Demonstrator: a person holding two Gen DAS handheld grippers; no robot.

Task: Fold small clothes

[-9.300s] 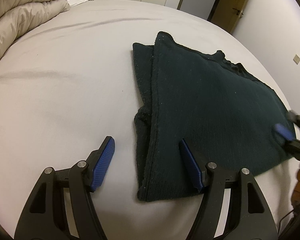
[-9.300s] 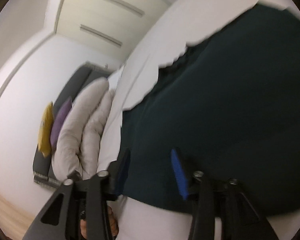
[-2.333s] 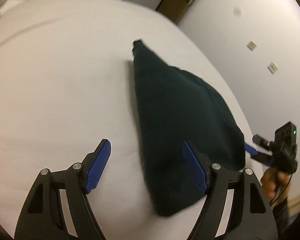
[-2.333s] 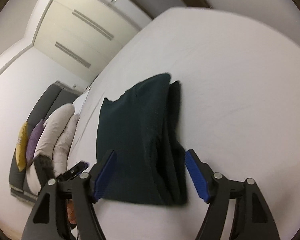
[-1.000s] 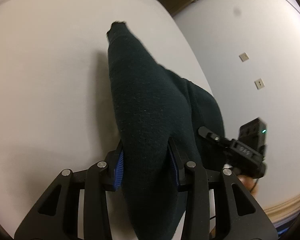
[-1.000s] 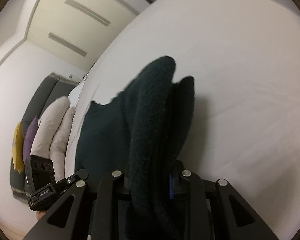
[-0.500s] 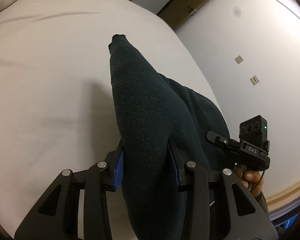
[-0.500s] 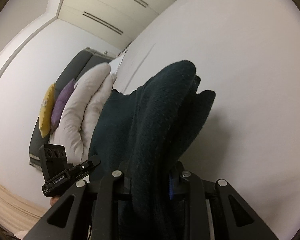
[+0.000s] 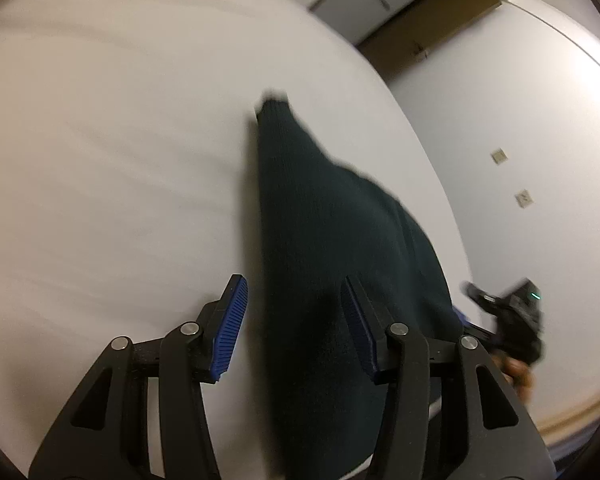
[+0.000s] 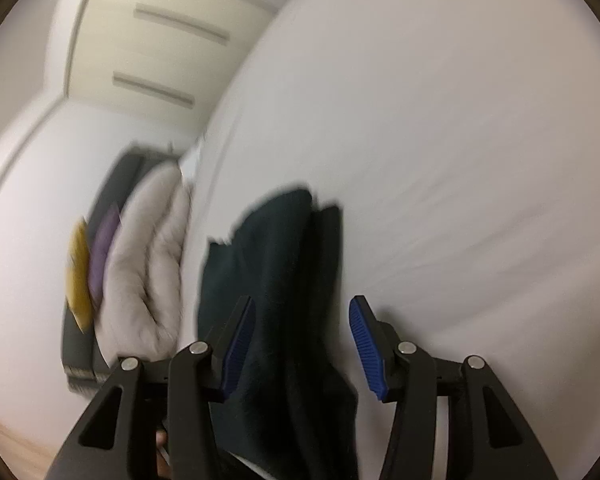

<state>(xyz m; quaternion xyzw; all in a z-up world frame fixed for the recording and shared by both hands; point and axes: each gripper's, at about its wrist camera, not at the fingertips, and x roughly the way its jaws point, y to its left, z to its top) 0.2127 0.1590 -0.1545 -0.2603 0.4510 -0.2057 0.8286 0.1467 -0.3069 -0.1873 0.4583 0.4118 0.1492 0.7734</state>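
A dark green knitted sweater (image 9: pixel 320 240), folded into a long narrow shape, lies on the white bed (image 9: pixel 100 160). My left gripper (image 9: pixel 292 292) straddles its near end. Its jaws are opening; the left pad stands clear of the cloth and the right pad lies over it. In the right wrist view the same sweater (image 10: pixel 276 264) runs between the blue pads of my right gripper (image 10: pixel 303 308). These jaws are opening too, with a gap at the right pad. The right gripper (image 9: pixel 512 316) and its hand also appear at the sweater's far side in the left wrist view.
A rolled pale duvet (image 10: pixel 148 264) lies at the head of the bed (image 10: pixel 460 160), with a yellow cushion (image 10: pixel 78 276) and a purple cushion (image 10: pixel 104 248) behind it. Cream wardrobe doors (image 10: pixel 160 40) stand beyond. The bed's edge and a white wall (image 9: pixel 520 140) are right of the sweater.
Half a second ago both grippers were shut on raised folds of the sweater. Now both pairs of jaws have spread apart and the sweater lies lower on the bed. Both hands have moved sideways.
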